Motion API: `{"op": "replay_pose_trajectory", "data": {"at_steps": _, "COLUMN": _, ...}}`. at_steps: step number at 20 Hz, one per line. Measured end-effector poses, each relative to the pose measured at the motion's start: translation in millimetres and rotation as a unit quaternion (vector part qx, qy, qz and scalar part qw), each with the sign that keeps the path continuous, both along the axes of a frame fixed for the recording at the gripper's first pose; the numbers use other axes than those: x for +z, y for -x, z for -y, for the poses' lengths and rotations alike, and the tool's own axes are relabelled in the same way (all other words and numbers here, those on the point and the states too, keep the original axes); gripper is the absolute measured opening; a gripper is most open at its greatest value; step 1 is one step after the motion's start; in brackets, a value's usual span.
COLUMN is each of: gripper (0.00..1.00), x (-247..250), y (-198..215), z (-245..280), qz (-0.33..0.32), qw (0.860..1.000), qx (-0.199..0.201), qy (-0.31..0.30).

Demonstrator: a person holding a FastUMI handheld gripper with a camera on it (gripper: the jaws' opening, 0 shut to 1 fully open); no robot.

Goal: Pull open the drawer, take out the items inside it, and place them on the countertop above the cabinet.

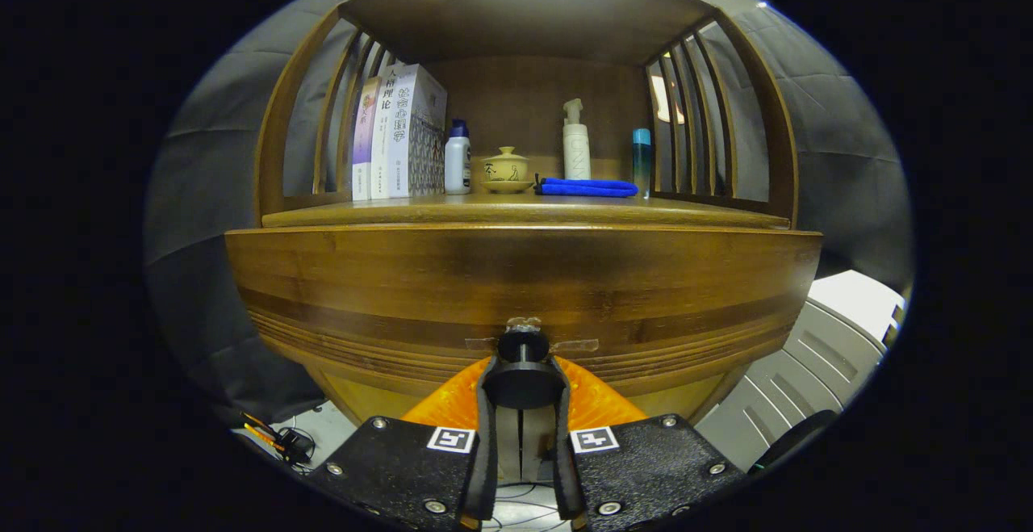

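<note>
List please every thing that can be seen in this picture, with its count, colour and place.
cabinet: 1, brown wood, straight ahead of the gripper
drawer knob: 1, black, on the cabinet front, between the fingers
books: about 3, white and pink, upright at the left of the countertop
small bottle: 1, white with blue cap, beside the books
lidded cup: 1, yellow, on a saucer, middle of the countertop
cloth: 1, blue, folded, right of the cup
pump bottle: 1, white, behind the cloth
slim bottle: 1, blue-green, right of the cloth
cables: a few, black and orange, on the floor at the left
gripper: 1, fingers closed around the knob
</note>
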State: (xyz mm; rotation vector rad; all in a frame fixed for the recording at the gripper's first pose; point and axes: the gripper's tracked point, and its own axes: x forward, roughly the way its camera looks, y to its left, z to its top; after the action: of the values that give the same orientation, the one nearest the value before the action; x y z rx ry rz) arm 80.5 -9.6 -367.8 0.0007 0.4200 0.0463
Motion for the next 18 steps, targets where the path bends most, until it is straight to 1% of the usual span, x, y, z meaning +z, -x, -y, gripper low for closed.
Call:
{"op": "replay_pose_trajectory", "data": {"at_steps": 10, "gripper": 0.29, "x": 11.8, "y": 69.5, "z": 2.4, "qz": -0.017, "qw": 1.000, "qx": -0.013, "qy": -0.005}}
{"op": "replay_pose_trajectory", "data": {"at_steps": 12, "gripper": 0.29, "x": 15.4, "y": 80.4, "z": 1.7, "qz": -0.015, "qw": 1.000, "qx": -0.013, "qy": -0.008}}
{"op": "replay_pose_trajectory", "data": {"at_steps": 18, "gripper": 0.29, "x": 20.5, "y": 125.6, "z": 2.1, "qz": -0.035, "qw": 0.999, "qx": -0.010, "qy": -0.010}}
